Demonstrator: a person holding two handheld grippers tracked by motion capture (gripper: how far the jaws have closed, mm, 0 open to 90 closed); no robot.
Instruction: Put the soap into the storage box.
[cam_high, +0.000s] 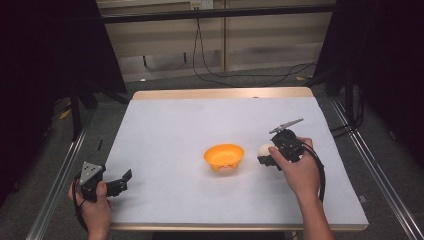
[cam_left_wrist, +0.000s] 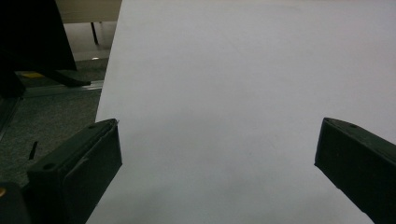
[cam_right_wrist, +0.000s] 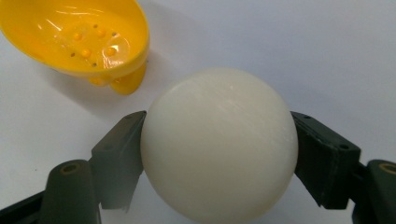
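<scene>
Step in hand: one white ball (cam_right_wrist: 218, 147) is clamped between the jaws of the right gripper (cam_high: 269, 156), a jaw pressed on either flank; judged to be the carry toward the bowl (cam_high: 224, 156), the ball being just beside it at its 3 o'clock in the high view, apart from its rim; whether the ball rests on the tabletop (cam_high: 190, 120) or is raised cannot be told.

Next move, as judged: the ball to be taken over the rim and centred above the hollow before the jaws are released; a round, smooth ball may roll if dropped short or against the rim, and the light bowl may tip or slide if nudged.

Left gripper (cam_high: 120, 182): jaws spread wide, nothing between them; held at the tabletop's 8 o'clock edge, well apart from bowl and ball; bare white surface ahead of it in its own view.

Count: balls, one; bowls, one, orange-yellow, small holes in its floor, standing near the tabletop's centre; grippers, two; hands, two.
</scene>
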